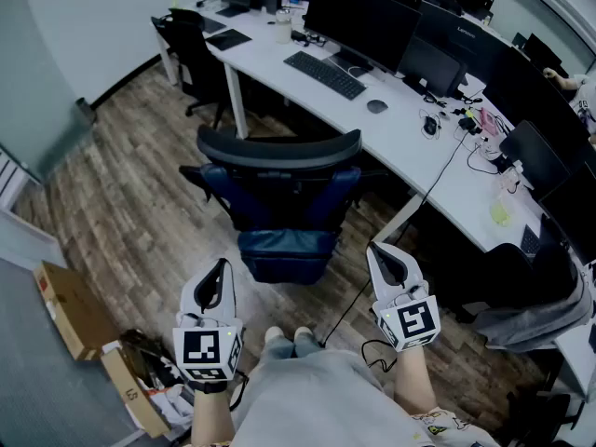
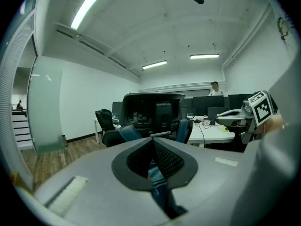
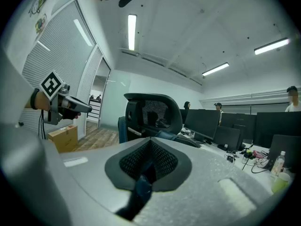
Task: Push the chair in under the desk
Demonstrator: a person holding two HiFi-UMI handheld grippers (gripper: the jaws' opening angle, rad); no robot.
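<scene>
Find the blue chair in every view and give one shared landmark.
Head view: chair at centre, before the desk.
Left gripper view: chair at centre, above the jaws.
Right gripper view: chair just left of centre, above the jaws.
Shared landmark: monitors.

The black-backed office chair [image 1: 279,194] has a mesh back in a matt plastic frame and a blue seat cushion with a leathery sheen. The long white desk [image 1: 400,142] is smooth and faintly glossy. The grey-brown plank floor [image 1: 121,184] shows wood grain. The brown box [image 1: 70,310] looks like matt cardboard. The left gripper [image 2: 152,142] and the right gripper [image 3: 149,145] have matt grey plastic shells and rough, dotted black pads.
</scene>
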